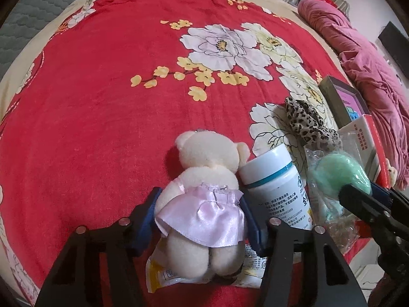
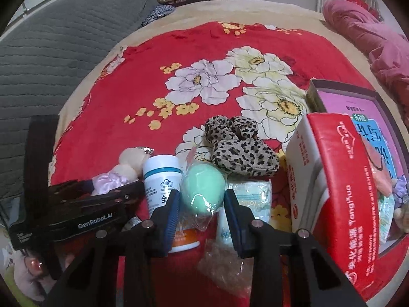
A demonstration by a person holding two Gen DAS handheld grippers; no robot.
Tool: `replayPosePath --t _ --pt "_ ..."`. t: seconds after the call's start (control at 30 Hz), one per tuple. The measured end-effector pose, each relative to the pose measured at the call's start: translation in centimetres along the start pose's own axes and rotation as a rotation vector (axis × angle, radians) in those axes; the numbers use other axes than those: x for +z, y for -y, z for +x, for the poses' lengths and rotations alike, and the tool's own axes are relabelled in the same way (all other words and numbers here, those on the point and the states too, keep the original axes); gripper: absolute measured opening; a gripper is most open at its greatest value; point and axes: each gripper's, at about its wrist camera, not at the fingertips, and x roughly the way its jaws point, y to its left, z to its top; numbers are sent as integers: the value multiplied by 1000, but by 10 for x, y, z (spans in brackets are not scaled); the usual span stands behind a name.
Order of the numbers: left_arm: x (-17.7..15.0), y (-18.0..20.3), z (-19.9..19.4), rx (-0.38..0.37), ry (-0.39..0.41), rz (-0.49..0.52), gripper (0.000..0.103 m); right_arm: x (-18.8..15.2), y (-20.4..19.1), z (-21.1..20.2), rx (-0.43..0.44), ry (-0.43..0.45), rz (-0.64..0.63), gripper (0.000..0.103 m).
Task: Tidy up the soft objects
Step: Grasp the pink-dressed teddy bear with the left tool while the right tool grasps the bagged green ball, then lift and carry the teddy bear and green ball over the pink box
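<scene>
Red floral bedspread (image 1: 102, 102), plush bear (image 1: 202, 204), round green sponge (image 2: 203, 192)

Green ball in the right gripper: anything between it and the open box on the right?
Yes. The red-and-white carton stands right of the ball at the box, blocking the near side. The right gripper has the ball between its pads; the route over the leopard cloth looks free.

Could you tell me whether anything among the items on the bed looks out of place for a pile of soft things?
Yes: a hard white bottle stands upright between the teddy bear and the bagged green sponge, and a red carton sits tilted beside them. Neither looks soft.
</scene>
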Motion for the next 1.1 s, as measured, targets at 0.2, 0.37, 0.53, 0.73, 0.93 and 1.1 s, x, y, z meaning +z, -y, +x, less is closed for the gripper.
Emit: replayPosePath --t 0.2,0.37,0.53,0.73,0.93,1.1 --pt "1 -2 -6 -13 13 -15 50 1 0 -11 9 17 2 36" --pt "0 0 -21 -4 52 -6 49 2 0 -24 26 44 -4 36" --pt "-1 9 -42 10 94 19 49 2 -1 -35 41 64 -7 36" --pt "-4 17 -67 7 136 43 49 1 -2 -43 46 76 -10 36" --pt "-6 21 -84 -2 163 42 49 0 -4 -51 42 88 -23 36" --pt "-9 28 -95 0 181 59 49 0 -5 -62 30 106 -32 36"
